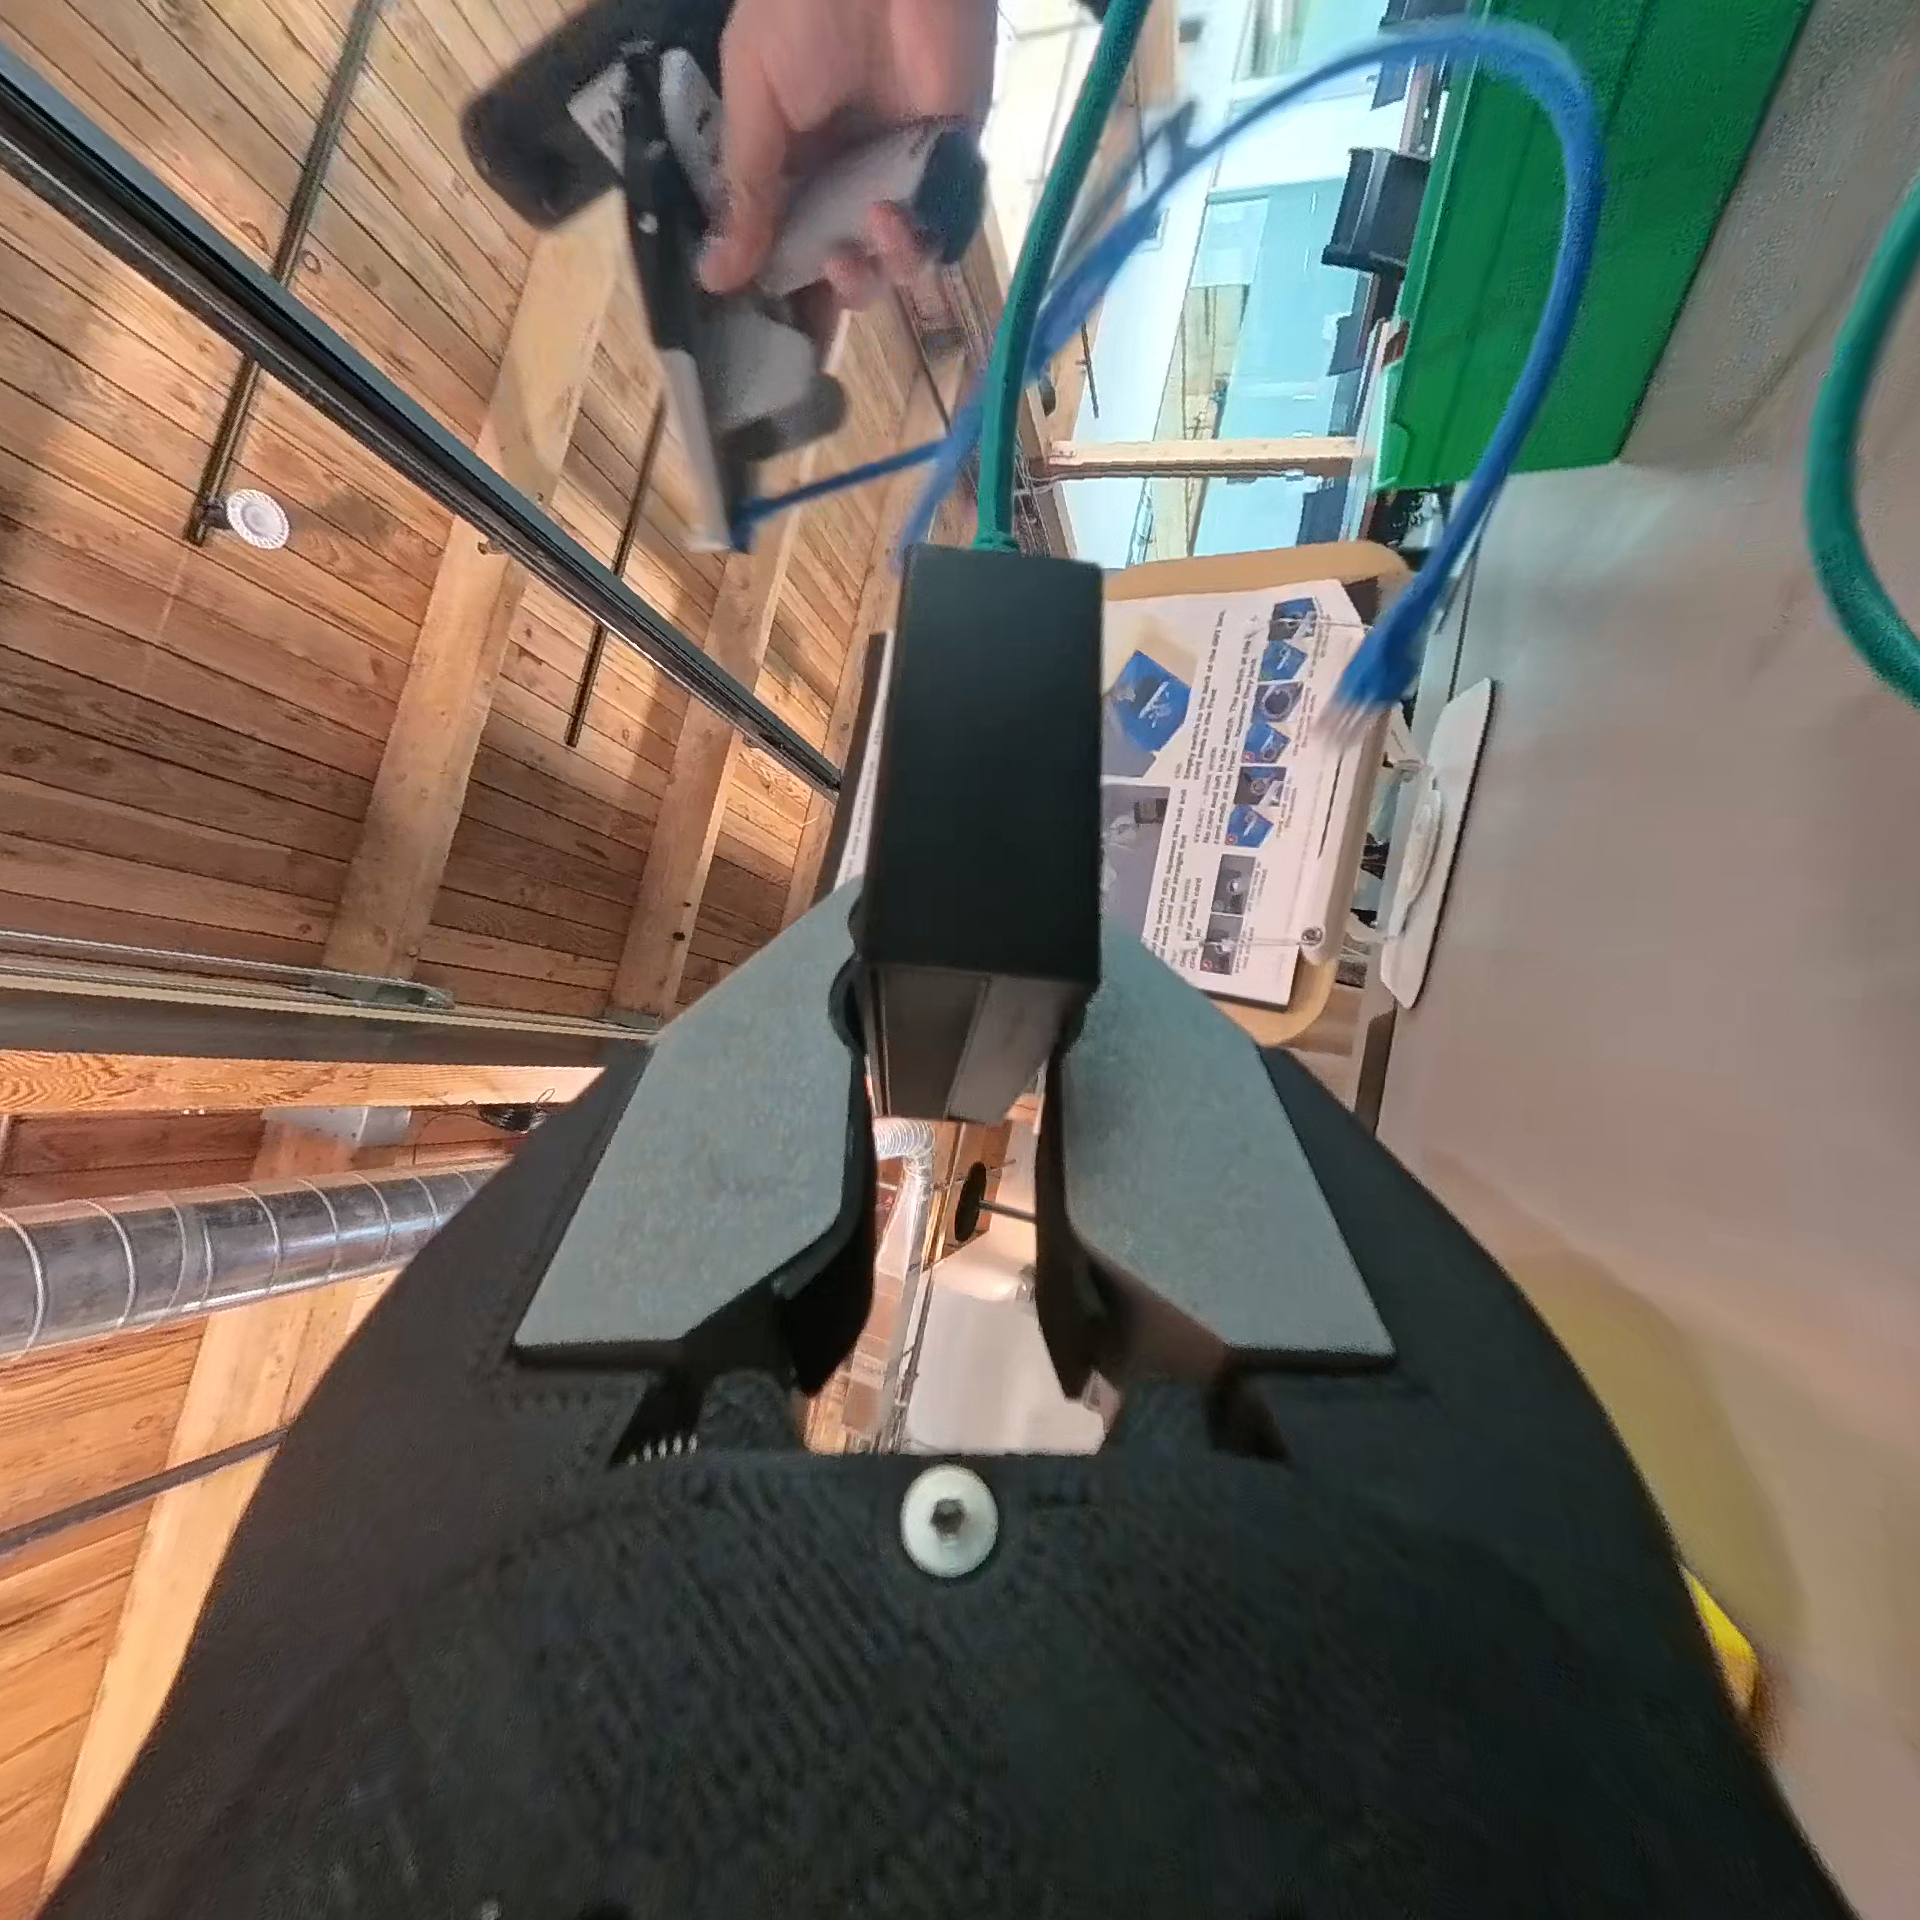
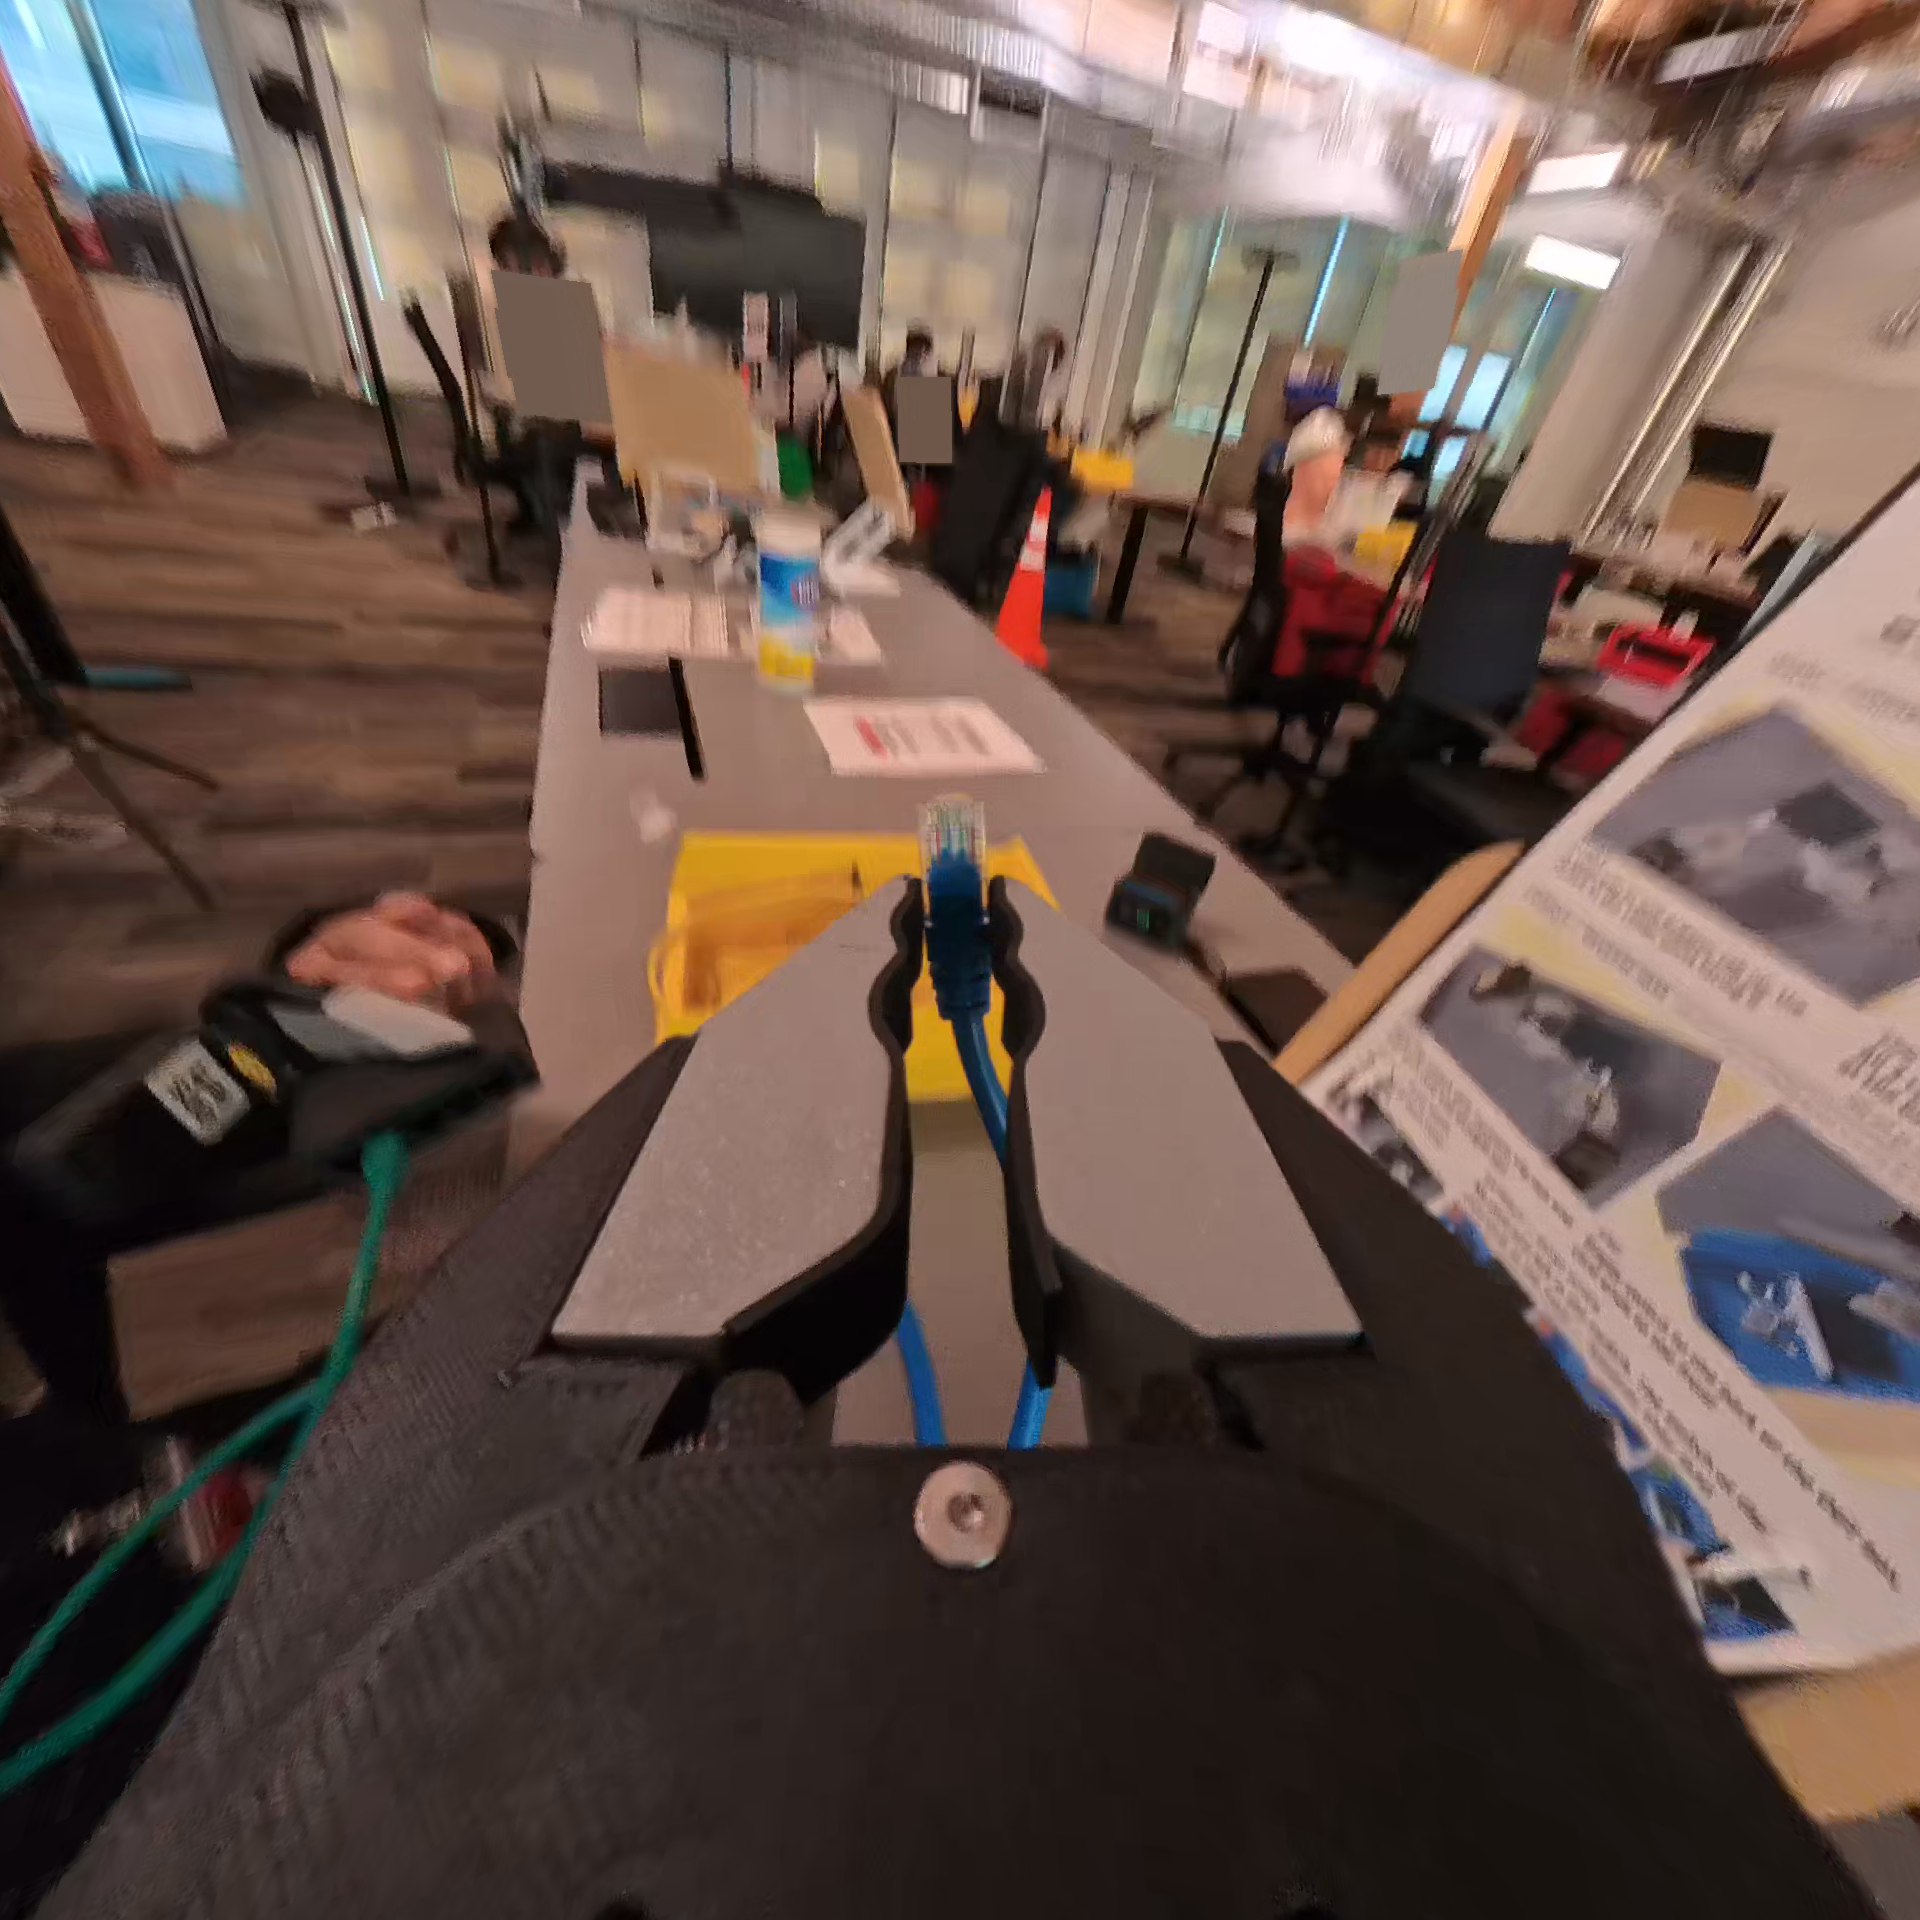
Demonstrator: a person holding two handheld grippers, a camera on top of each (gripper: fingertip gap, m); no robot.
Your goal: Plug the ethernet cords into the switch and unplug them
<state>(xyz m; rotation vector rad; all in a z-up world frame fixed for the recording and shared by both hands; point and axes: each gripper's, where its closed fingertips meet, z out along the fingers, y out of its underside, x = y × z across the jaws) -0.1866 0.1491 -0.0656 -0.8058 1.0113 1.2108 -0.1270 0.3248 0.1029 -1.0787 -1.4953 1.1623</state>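
Note:
My left gripper (image 1: 971,997) is shut on a black switch (image 1: 987,748) and holds it in the air, tilted sideways. A green cord (image 1: 1039,260) is plugged into the switch's far end. My right gripper (image 2: 954,904) is shut on the plug of a blue cord (image 2: 956,925), with the clear connector tip sticking out past the fingertips. In the left wrist view a hand holds the right gripper (image 1: 727,260) at the upper left. The blue cord (image 1: 1558,208) loops from it to a loose plug (image 1: 1371,686) hanging free. The left gripper (image 2: 260,1060) shows at the left, trailing the green cord (image 2: 358,1278).
A long grey table (image 2: 748,748) carries a yellow bin (image 2: 790,914), a wipes canister (image 2: 788,603), paper sheets (image 2: 920,732) and a small black device (image 2: 1158,883). An instruction board (image 2: 1662,1143) stands close on the right. Chairs, people and a traffic cone stand farther back. Tip to tip, the grippers are about 25 cm apart.

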